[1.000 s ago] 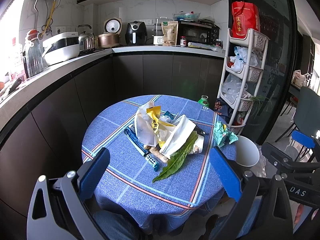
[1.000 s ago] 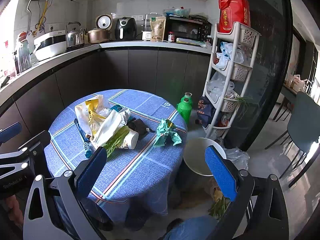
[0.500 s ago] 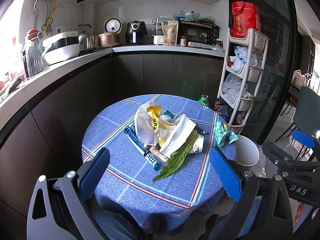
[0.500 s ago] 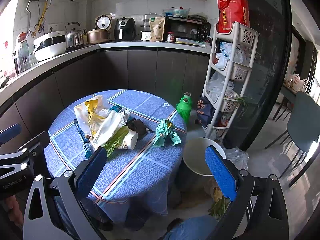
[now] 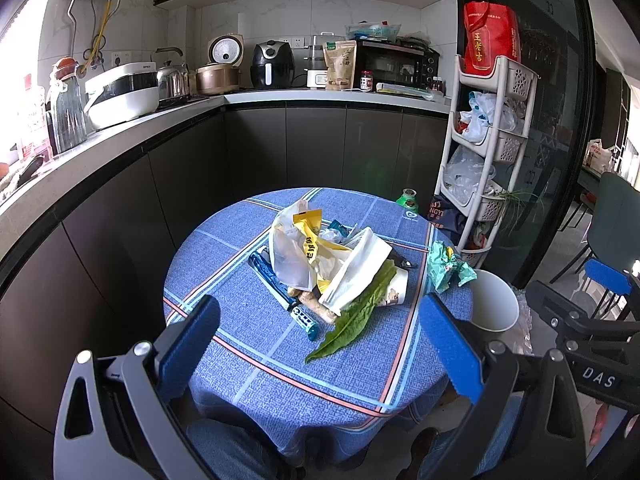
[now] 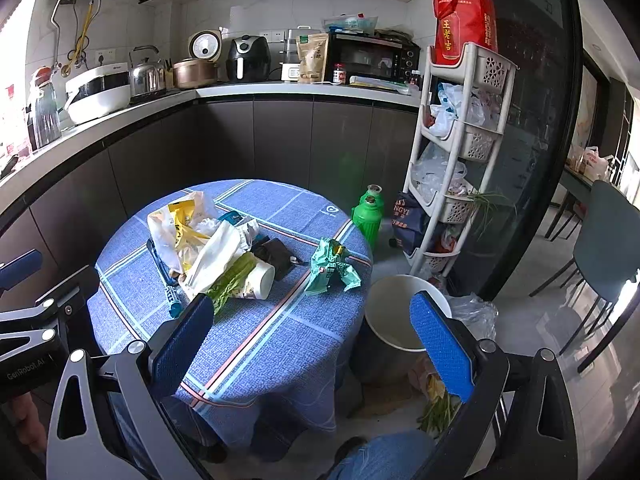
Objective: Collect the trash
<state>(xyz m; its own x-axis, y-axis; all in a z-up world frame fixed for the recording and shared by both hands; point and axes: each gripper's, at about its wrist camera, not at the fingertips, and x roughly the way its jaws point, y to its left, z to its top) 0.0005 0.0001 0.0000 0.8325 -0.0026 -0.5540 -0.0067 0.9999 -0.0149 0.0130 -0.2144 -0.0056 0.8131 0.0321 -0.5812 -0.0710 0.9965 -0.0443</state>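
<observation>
Both the left tongs (image 5: 316, 344) and the right tongs (image 6: 312, 340) are wide open and hold nothing, waiting above the counter (image 5: 248, 364), with the trash pile (image 5: 332, 268) just ahead and the white bin (image 6: 394, 320) by the right tongs, ready for it

Left view: blue-padded left gripper (image 5: 320, 344) sits marginally nearer the round blue-checked table (image 5: 256, 360).
Right view: framing barely shifts; no object moves.

Left gripper (image 5: 316, 334) and right gripper (image 6: 310, 330) are both hanging side by side with jaws gaping wide, gripping nothing at all.
</observation>
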